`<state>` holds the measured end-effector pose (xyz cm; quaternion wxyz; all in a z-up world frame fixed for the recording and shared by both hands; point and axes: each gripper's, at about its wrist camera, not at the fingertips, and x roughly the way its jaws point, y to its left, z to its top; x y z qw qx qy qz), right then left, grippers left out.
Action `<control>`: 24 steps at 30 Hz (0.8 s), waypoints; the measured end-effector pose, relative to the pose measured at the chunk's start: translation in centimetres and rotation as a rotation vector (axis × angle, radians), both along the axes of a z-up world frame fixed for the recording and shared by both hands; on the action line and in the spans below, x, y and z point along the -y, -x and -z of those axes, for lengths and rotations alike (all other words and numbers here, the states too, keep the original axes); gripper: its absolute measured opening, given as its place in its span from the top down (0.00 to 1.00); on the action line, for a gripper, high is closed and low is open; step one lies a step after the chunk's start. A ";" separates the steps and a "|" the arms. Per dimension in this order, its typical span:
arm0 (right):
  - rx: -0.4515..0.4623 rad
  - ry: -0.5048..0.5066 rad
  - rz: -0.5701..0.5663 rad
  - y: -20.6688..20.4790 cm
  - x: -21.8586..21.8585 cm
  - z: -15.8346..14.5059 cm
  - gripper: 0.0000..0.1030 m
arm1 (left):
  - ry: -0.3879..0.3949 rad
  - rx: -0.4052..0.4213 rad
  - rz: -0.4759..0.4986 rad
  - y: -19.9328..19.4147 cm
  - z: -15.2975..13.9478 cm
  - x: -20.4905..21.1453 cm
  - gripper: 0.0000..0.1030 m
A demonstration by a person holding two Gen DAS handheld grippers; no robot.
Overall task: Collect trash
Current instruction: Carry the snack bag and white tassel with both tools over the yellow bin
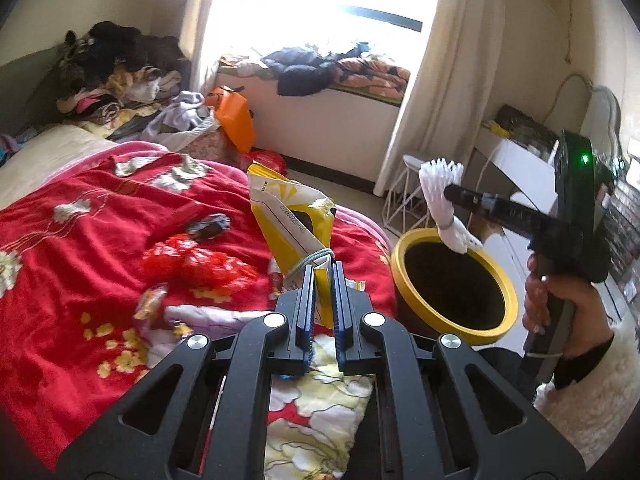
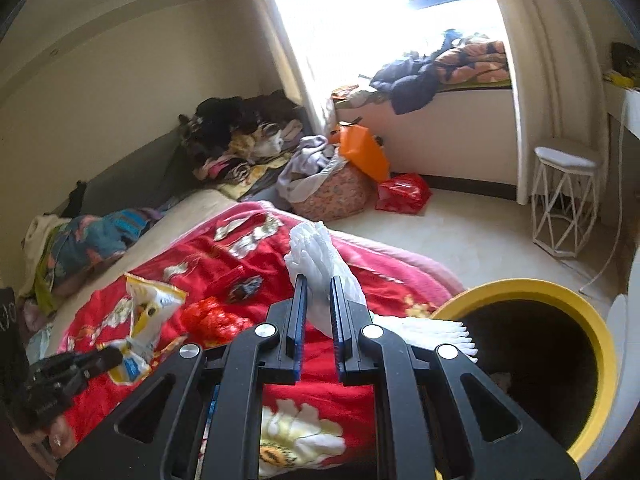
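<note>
Two pieces of trash are gripped: a yellow snack bag (image 1: 289, 220) is pinched in the left gripper's (image 1: 322, 270) nearly closed jaws above the bed (image 1: 80, 248), white gloves (image 2: 320, 264) in the right gripper's (image 2: 318, 284) narrow jaws beside the yellow-rimmed bin (image 2: 600, 344), its mouth unobstructed.

left wrist: close over bed (image 1: 80, 240), facing window | right wrist: same | shared: bin (image 2: 592, 320)
</note>
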<state>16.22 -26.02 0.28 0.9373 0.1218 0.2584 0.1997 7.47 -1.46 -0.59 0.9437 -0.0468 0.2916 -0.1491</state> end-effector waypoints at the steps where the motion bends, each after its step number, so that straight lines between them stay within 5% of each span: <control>1: -0.007 -0.005 0.014 -0.1 0.7 0.2 0.89 | -0.005 -0.002 0.009 -0.2 0.1 0.5 0.95; 24: -0.140 -0.154 0.260 -1.5 11.4 4.6 0.88 | -0.019 -0.089 0.252 -5.2 3.9 12.6 0.95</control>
